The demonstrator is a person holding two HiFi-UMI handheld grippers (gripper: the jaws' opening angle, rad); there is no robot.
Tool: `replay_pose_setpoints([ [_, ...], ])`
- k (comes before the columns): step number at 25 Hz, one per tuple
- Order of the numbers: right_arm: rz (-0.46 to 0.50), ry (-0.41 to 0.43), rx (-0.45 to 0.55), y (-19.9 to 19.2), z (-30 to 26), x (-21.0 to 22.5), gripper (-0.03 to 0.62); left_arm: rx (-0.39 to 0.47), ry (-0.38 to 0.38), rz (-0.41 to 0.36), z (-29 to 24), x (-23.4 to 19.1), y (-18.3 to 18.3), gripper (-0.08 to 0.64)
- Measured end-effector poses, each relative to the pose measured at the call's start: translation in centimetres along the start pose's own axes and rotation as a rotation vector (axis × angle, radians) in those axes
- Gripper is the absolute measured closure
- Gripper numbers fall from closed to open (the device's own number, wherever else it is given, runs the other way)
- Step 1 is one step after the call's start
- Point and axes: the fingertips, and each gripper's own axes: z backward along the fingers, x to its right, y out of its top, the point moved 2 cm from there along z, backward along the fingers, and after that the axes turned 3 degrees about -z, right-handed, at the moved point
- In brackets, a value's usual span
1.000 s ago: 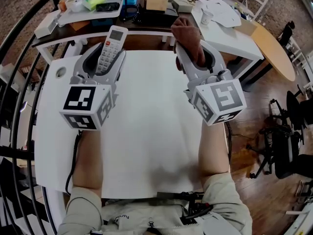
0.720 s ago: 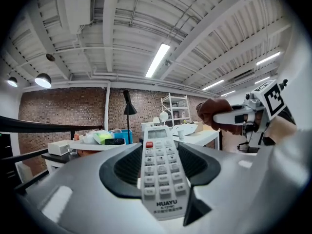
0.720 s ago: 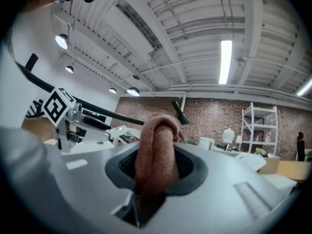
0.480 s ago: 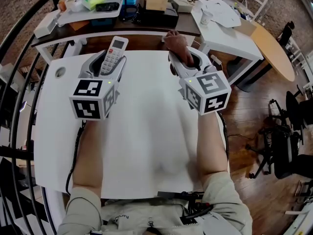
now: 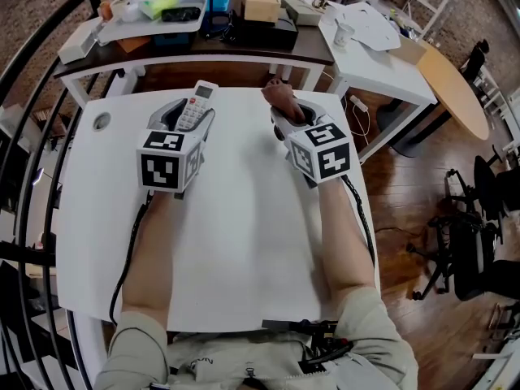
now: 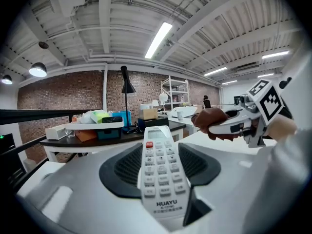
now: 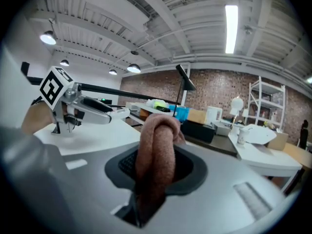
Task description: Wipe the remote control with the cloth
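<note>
Left gripper [image 5: 185, 117]: jaws partly open, clamped on the white remote control [image 6: 158, 172], keypad up, screen end projecting past the tips. Right gripper [image 5: 286, 120]: jaws narrow, pinched on the folded brown cloth [image 7: 155, 155], a bunched loop standing out beyond them. The 2 grippers sit side by side over the far part of the white table [image 5: 236, 242]; remote and cloth apart. Behind: cluttered dark bench [image 5: 244, 45].

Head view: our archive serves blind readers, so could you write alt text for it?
Seen from above, a person holds a white remote control in the left gripper and a bunched brown cloth in the right gripper, side by side and apart, over a white table. A cluttered dark desk stands beyond.
</note>
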Motion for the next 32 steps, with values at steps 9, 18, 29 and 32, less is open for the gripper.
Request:
replay_pose_setpoints([
  [9,-0.028,0.036,-0.125,-3.5,-1.8,-0.2,0.492,-0.133,-0.02,0.013,-1.8,-0.2,-3.4,0.315],
  [18,-0.021,0.039,-0.268,-6.8,-2.8,-0.5,0.488,-0.233,-0.037,0.0,-2.7,0.0,-6.0,0.314],
  [29,0.0,0.051,-0.291,-7.4,-3.0,-0.7,0.428,-0.323,-0.073,-0.01,-3.1,0.3,-7.6,0.311],
  [32,0.003,0.047,-0.292,-7.4,-2.9,-0.6,0.394,-0.327,-0.067,-0.015,-3.0,0.3,-7.5,0.31],
])
